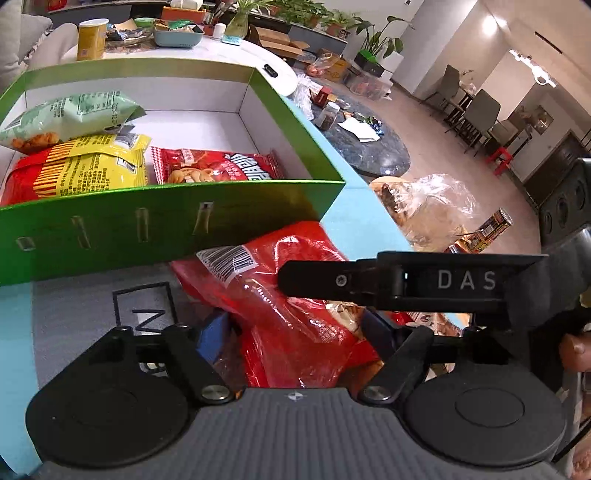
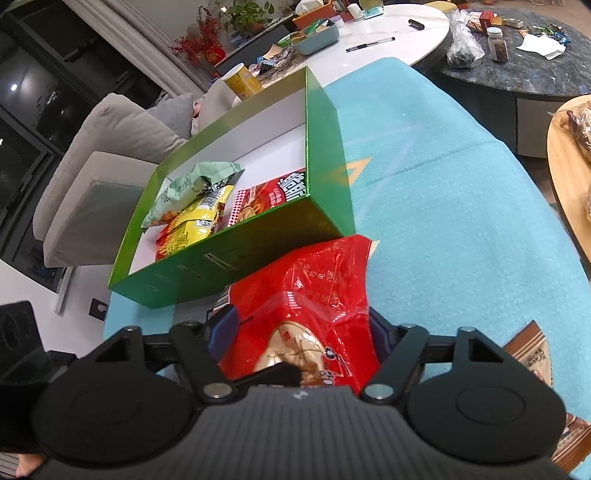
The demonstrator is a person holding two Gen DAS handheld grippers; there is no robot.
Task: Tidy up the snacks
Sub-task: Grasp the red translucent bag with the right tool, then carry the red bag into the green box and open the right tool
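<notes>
A green box [image 1: 110, 229] with a white inside stands on the blue mat [image 2: 443, 206]. It holds a pale green bag [image 1: 70, 118], a yellow bag [image 1: 92, 166] and a red packet [image 1: 221, 166]. A large red snack bag [image 1: 288, 306] lies in front of the box's near wall. My left gripper [image 1: 295, 332] has its blue pads on both sides of this bag and is shut on it. My right gripper [image 2: 303, 332] is also shut on the same red bag [image 2: 314, 295]. The right gripper's black body [image 1: 424, 280] crosses the left wrist view.
A white table [image 2: 399, 26] behind the box bears a yellow can [image 2: 243, 79], a blue basket [image 2: 317, 37] and a pen. A dark round table [image 2: 535, 66] with jars stands at the right. A brown packet [image 2: 532, 354] lies on the mat. A sofa [image 2: 110, 147] is at the left.
</notes>
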